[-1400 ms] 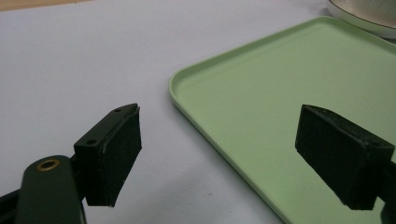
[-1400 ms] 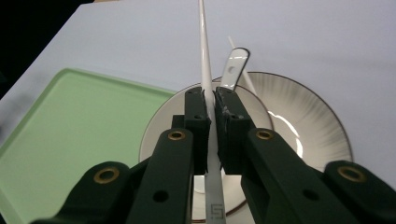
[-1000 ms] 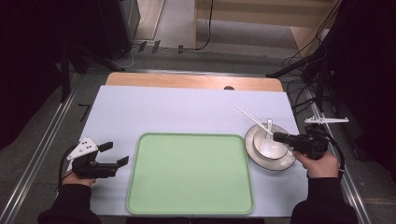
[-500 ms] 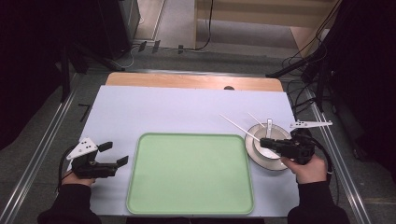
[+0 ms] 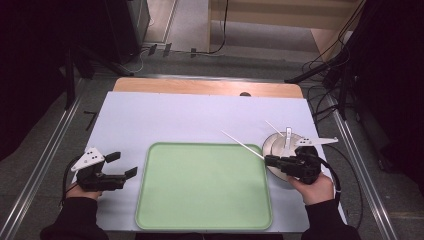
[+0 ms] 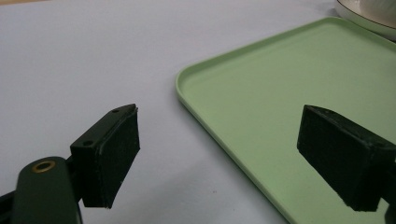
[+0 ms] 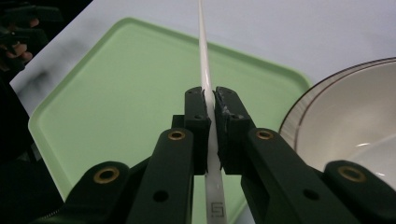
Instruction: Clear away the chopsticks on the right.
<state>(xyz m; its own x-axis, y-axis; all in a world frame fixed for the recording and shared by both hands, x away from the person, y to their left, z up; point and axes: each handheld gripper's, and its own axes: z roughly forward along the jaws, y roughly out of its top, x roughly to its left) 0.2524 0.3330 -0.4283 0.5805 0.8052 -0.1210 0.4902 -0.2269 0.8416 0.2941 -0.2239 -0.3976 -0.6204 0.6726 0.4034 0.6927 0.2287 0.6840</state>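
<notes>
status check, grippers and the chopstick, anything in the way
Right gripper shut on chopstick, above tray edge. Left gripper open, empty, beside tray. Nothing blocking.

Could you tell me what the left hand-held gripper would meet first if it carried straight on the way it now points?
Most likely the green tray: the left hand-held gripper, jaws open and empty, points low across the table at the tray's near rim. Its exact height is hard to judge.
</notes>
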